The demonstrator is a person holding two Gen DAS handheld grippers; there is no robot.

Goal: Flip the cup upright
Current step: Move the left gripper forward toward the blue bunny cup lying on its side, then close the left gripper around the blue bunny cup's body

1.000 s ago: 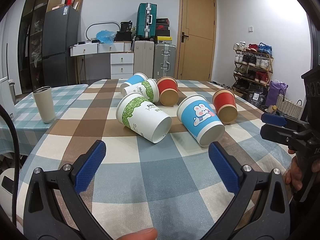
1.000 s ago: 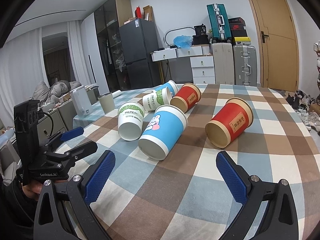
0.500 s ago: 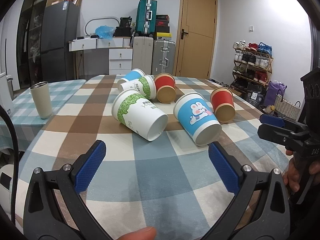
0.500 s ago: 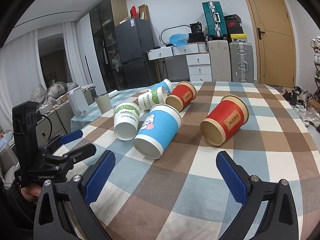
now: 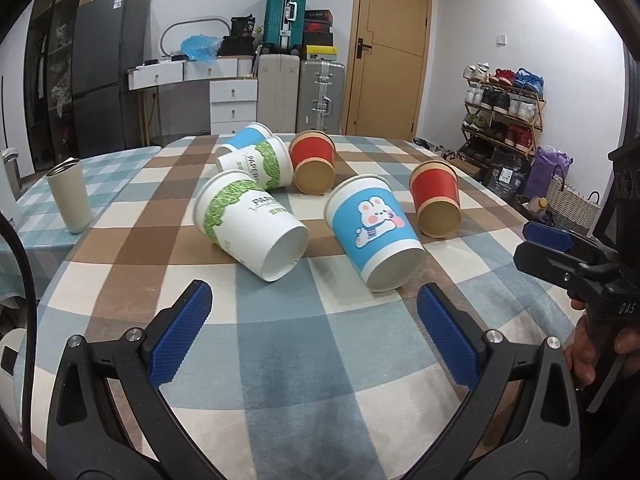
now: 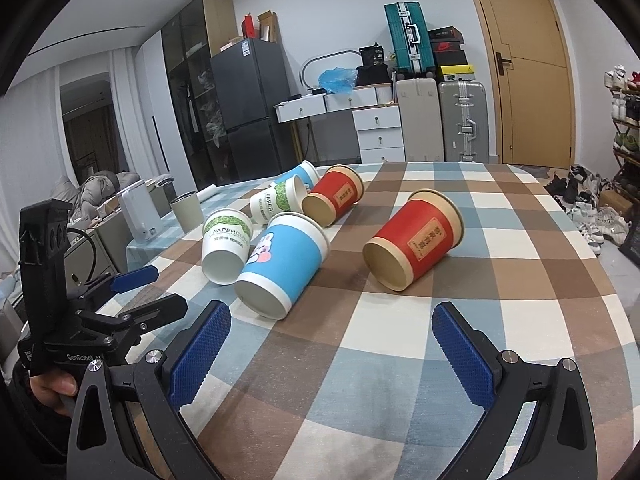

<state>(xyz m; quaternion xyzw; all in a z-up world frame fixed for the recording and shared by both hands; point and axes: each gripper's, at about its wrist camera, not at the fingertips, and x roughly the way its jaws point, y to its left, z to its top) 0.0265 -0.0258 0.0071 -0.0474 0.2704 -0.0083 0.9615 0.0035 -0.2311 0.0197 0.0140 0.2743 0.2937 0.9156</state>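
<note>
Checked surface (image 5: 320,360) carrying six paper cups, all lying on their sides, none yet upright. Left hand-held gripper (image 5: 314,332) and right hand-held gripper (image 6: 326,346), each with its jaws spread wide and holding nothing, hover low over the near edge; this stance probably keeps a cup's width free for a side-on grasp. Nearest the left gripper lie the white-and-green cup (image 5: 250,224) and the blue rabbit cup (image 5: 374,232), bases pointing toward the camera. The red cup (image 6: 414,246) lies just ahead of the right gripper, apart from the others. Compared with one second earlier, both views show the cups larger and nearer: the grippers have advanced toward them, jaw spread unchanged.
</note>
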